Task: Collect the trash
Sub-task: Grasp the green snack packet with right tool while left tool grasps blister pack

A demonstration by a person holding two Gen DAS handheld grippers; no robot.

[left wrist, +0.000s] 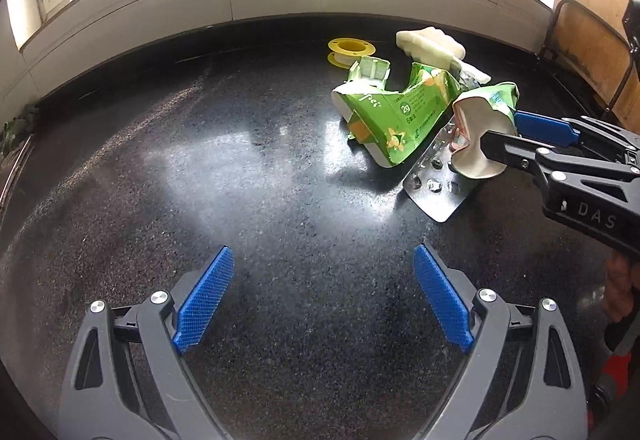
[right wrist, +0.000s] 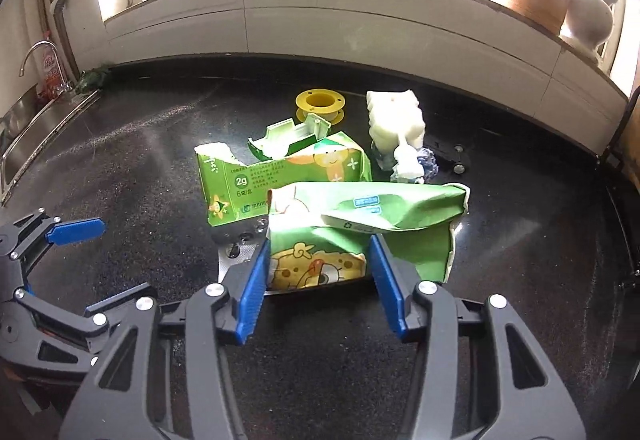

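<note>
two views tell the risk. from the left wrist, the left gripper (left wrist: 324, 296) hangs wide open and empty over bare dark counter (left wrist: 180, 159), well apart from the trash; the right gripper (left wrist: 498, 133) pinches a torn green carton piece (left wrist: 480, 135) lying over a foil blister sheet (left wrist: 436, 179). from the right wrist, the right gripper's pads press that piece's flimsy sides, which could buckle and slip out, or drag the second torn carton (right wrist: 280, 179) just behind.

Kitchen, probably: sink (right wrist: 24, 143), faucet (right wrist: 38, 53), countertop (right wrist: 140, 159)
</note>
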